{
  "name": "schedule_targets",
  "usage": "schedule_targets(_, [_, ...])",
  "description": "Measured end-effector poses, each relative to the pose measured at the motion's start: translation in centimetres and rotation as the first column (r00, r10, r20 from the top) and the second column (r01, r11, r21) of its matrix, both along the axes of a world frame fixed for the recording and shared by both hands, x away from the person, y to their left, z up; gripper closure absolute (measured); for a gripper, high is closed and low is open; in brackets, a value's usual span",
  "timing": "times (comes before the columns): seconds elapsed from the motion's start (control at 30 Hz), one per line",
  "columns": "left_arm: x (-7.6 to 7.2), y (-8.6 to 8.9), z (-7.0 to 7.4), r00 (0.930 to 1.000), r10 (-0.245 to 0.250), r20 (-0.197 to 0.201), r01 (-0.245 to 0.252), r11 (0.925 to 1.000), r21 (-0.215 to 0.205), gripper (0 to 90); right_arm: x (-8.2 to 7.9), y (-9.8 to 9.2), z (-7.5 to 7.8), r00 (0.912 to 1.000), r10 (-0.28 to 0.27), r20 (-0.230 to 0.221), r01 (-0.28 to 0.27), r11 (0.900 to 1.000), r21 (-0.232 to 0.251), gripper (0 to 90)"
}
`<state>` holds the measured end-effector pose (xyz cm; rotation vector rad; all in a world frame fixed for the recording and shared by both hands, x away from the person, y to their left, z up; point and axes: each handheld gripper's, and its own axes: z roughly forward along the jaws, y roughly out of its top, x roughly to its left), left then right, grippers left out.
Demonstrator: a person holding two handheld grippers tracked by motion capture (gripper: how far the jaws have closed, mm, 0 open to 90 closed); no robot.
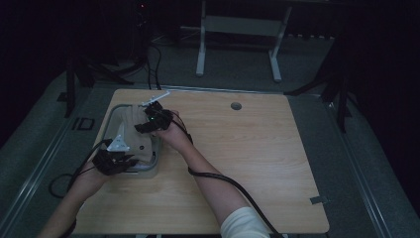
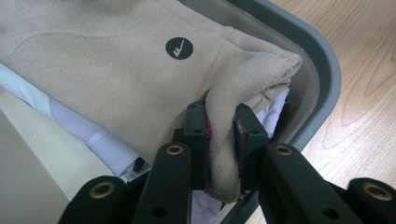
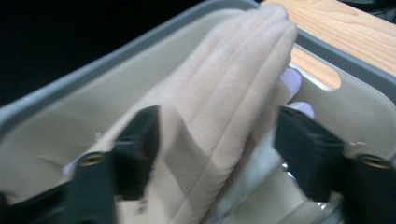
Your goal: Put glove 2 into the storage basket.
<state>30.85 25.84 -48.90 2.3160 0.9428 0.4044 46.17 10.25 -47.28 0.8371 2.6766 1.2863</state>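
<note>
A beige garment with a small round black logo lies in a grey bin over some white cloth. My left gripper is shut on a folded edge of the beige garment at the bin's near corner. My right gripper stands open, its jaws wide apart on either side of a bunched ridge of the beige garment; this view is blurred. From above, the bin sits at the table's left, with the left gripper at its near side and the right gripper over its far half.
The wooden table stretches bare to the right of the bin, with a round cable hole near its far edge. Black cables trail off both grippers. A white table frame stands on the dark floor beyond.
</note>
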Motion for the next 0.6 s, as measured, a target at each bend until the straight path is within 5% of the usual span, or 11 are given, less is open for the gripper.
schedule_targets(0.07, [0.0,0.1,0.1,0.9999,0.006,-0.014,-0.007,0.9996,-0.026,72.9,-0.2,-0.4,0.5,0.9996,0.025,-0.012,-0.025,1.0,0.013,17.8])
schedule_targets(0.13, [0.0,0.3,0.3,0.9998,0.015,-0.013,-0.016,0.9988,-0.046,63.7,-0.5,-0.9,1.0,0.9994,0.034,-0.006,-0.034,0.999,0.018,17.3])
schedule_targets(0.23, [-0.1,0.6,1.1,0.9989,0.045,-0.012,-0.046,0.9924,-0.114,37.3,-1.1,-1.8,1.6,0.9986,0.045,0.028,-0.044,0.999,-0.005,16.0])
schedule_targets(0.37, [-0.2,0.4,1.7,0.9972,0.074,0.009,-0.073,0.9907,-0.115,13.0,-1.8,-3.2,2.5,0.998,0.045,0.045,-0.046,0.999,0.017,16.0])
schedule_targets(0.43, [-0.4,0.2,2.0,0.9951,0.087,0.046,-0.08,0.9856,-0.149,12.7,-2.3,-3.9,2.7,0.9965,0.055,0.062,-0.056,0.998,0.014,16.5])
schedule_targets(0.53, [-0.7,-0.3,2.3,0.9919,0.109,0.066,-0.091,0.9681,-0.234,11.1,-2.8,-5.1,2.8,0.9961,0.082,0.033,-0.083,0.996,0.013,19.4])
schedule_targets(0.6, [-0.9,-0.7,2.3,0.9915,0.107,0.075,-0.086,0.9656,-0.245,10.5,-3.0,-5.5,2.7,0.9951,0.088,0.045,-0.088,0.996,0.0,19.6])
